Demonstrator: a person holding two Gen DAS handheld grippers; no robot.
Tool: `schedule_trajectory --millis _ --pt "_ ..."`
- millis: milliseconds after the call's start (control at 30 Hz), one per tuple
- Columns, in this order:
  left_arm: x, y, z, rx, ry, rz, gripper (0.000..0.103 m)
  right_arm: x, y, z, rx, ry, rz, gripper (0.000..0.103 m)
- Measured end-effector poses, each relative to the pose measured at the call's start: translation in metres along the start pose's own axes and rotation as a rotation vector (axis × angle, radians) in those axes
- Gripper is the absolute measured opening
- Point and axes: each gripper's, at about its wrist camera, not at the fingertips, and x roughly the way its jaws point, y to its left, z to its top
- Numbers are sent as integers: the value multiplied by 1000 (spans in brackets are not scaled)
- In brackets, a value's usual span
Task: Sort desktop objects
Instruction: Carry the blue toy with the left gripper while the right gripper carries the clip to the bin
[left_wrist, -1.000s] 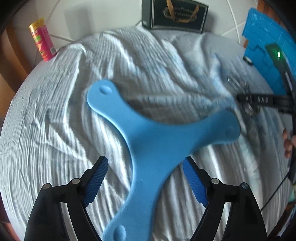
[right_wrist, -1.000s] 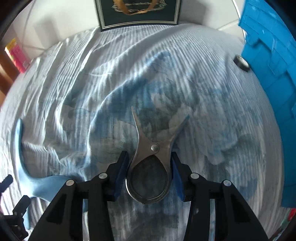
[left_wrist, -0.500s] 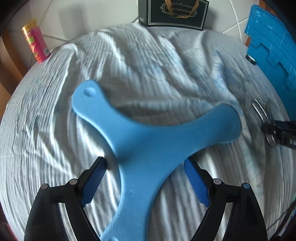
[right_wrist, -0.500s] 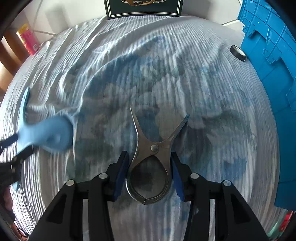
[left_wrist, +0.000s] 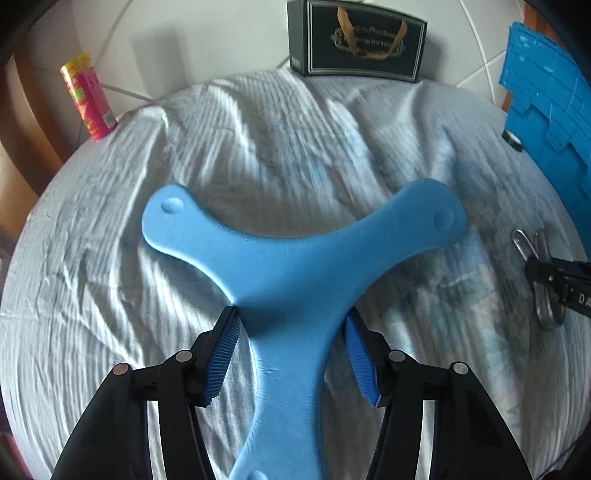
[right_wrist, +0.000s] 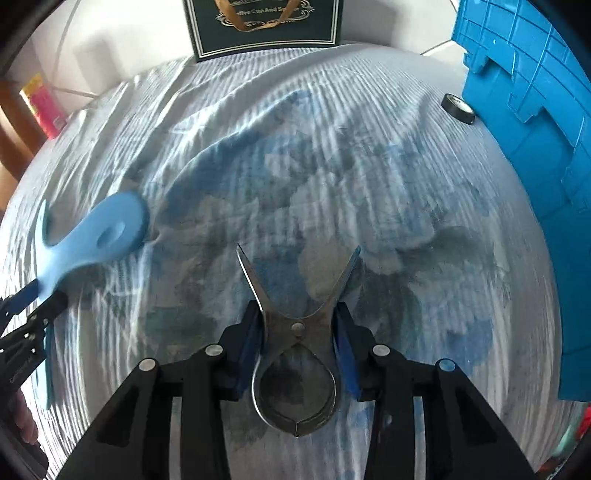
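My left gripper (left_wrist: 291, 347) is shut on the near arm of a blue three-armed foam boomerang (left_wrist: 295, 258), held over the wrinkled white-and-blue cloth. The boomerang also shows at the left of the right wrist view (right_wrist: 99, 236). My right gripper (right_wrist: 299, 350) is shut on a steel spring clamp (right_wrist: 295, 369), its two handles spreading forward above the cloth. The clamp and right gripper show at the right edge of the left wrist view (left_wrist: 543, 280).
A blue plastic crate (right_wrist: 535, 129) stands at the right, with a black tape roll (right_wrist: 458, 108) beside it. A dark gift box (left_wrist: 356, 48) stands at the back. A pink and yellow canister (left_wrist: 88, 98) stands at the back left.
My left gripper has closed from open onto the boomerang's near arm. The right gripper has stayed shut on the clamp and moved nearer the crate side.
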Motion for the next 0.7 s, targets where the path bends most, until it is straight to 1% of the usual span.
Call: schedule_trajectory --millis 133,367,700 --pt "-23 -1 9 -7 -56 12 54 -18 3 2 -17 -43 46 38" --pt "-64 -3 26 -21 -139 49 54 -54 21 20 -51 -122 109 38" --pt "-122 6 44 -73 -233 86 54 -121 40 37 -137 -244 143 37"
